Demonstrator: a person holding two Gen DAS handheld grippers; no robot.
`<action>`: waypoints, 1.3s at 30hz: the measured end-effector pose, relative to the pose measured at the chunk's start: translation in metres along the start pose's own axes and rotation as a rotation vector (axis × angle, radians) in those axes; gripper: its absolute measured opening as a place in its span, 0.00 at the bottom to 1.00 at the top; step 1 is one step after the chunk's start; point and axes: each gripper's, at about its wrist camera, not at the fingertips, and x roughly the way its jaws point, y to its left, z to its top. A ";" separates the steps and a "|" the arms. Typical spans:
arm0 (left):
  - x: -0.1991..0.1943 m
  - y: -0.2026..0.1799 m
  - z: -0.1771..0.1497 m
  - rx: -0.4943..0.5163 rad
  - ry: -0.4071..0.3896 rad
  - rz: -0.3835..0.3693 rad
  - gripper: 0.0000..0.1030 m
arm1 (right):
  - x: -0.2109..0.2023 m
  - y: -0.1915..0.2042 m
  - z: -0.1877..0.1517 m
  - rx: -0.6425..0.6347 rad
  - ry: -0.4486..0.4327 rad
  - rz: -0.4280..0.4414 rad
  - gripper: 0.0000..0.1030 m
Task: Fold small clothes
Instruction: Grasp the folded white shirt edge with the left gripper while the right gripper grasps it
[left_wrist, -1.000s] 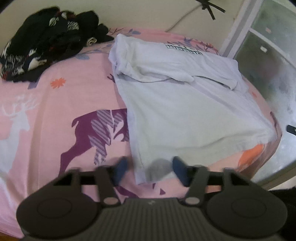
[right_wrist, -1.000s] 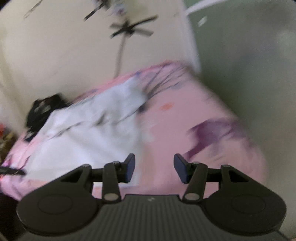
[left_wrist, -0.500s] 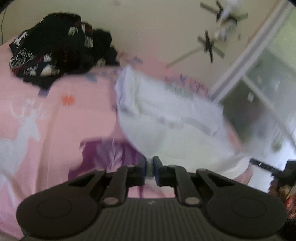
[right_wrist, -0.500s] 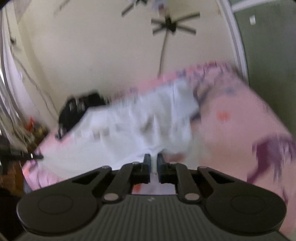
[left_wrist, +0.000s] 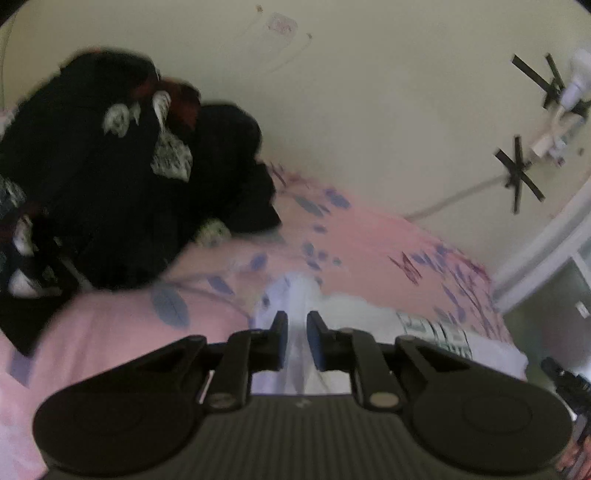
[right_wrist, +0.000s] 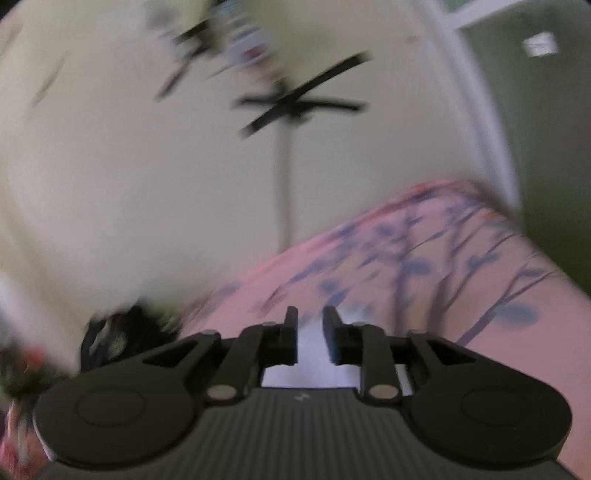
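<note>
Fingers of the left gripper (left_wrist: 297, 338) stand narrow, a fold of the white T-shirt (left_wrist: 347, 314) running up between them; the pads look to be pinching it. The right gripper (right_wrist: 310, 341) shows a wider gap, its jaws having just been opening, with white cloth in the gap, but through the blur I cannot tell whether the pads press on it. The shirt lies bunched on the pink bedsheet (left_wrist: 369, 236), just under both grippers, well short of the wall (left_wrist: 369, 110); a heap of dark clothes (left_wrist: 110, 184) sits farther along the sheet on the left side. The shirt is light, soft and limp, so it will likely sag and slip from a loose pinch. Best held at hem corners or shoulder seams, where doubled cloth gives more to bite on.
</note>
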 end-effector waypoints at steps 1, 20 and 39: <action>0.001 0.001 -0.005 0.017 0.011 -0.008 0.14 | -0.007 0.010 -0.011 -0.084 0.021 -0.011 0.57; 0.009 -0.010 0.004 0.077 0.026 -0.028 0.50 | -0.034 0.025 -0.077 -0.331 0.160 0.008 0.06; 0.009 -0.008 0.004 -0.002 0.019 0.000 0.05 | -0.022 0.010 -0.024 -0.214 0.007 0.061 0.68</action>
